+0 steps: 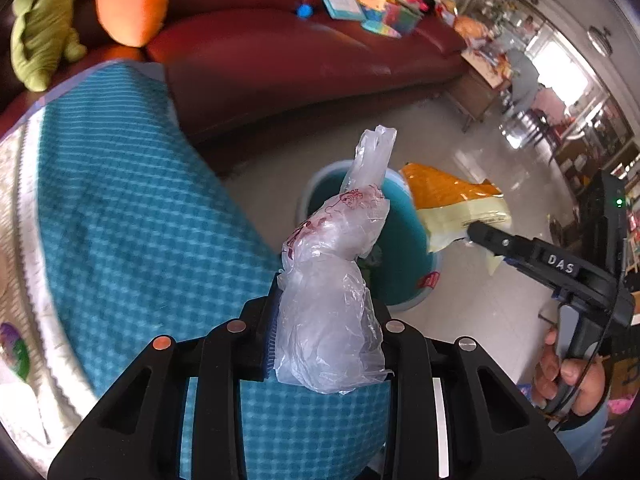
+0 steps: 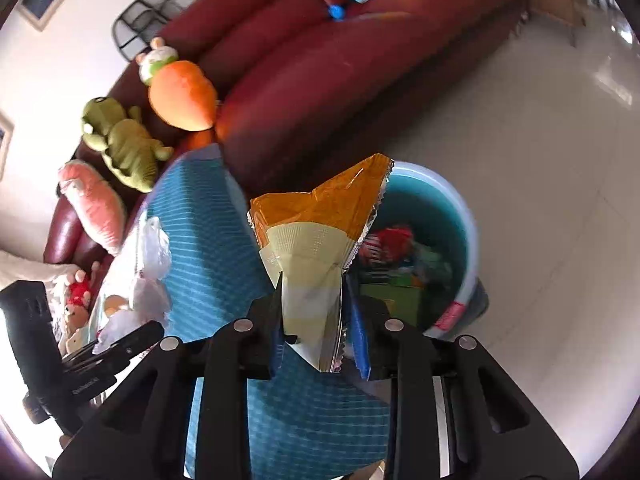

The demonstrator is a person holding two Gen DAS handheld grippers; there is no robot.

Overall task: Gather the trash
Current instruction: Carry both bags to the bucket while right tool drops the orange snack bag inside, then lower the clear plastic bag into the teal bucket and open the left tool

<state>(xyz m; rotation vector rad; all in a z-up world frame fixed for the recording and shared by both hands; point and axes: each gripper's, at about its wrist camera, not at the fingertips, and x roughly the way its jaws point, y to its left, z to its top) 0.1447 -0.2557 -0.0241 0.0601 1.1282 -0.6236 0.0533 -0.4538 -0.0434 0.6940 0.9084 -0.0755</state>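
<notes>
A living room: a dark red sofa (image 1: 280, 52) runs along the far side, with a plush carrot (image 1: 132, 0) and a green plush toy (image 1: 38, 28) at its left end, pale tiled floor to the right, and a blue checked cloth (image 1: 132, 208) over the near surface. On the floor just beyond the cloth stands a teal bin (image 2: 468, 240), already holding some wrappers I cannot read.

My left gripper (image 1: 324, 328) is closed on a crumpled clear plastic bag (image 1: 336, 280), which stands up limp and twisted between the jaws. It looks featherlight and slick; I judge a pinch across the bunched middle is what keeps it from sliding out.

My right gripper (image 2: 316, 340) is clamped on the lower end of an orange and cream snack packet (image 2: 316, 232), near the bin's mouth. The foil seems crinkly and empty, so it should fall freely once released.

Whether each piece hangs squarely over the opening I cannot tell, and the bin's near wall is hidden behind the packet. The far room is blurred.
</notes>
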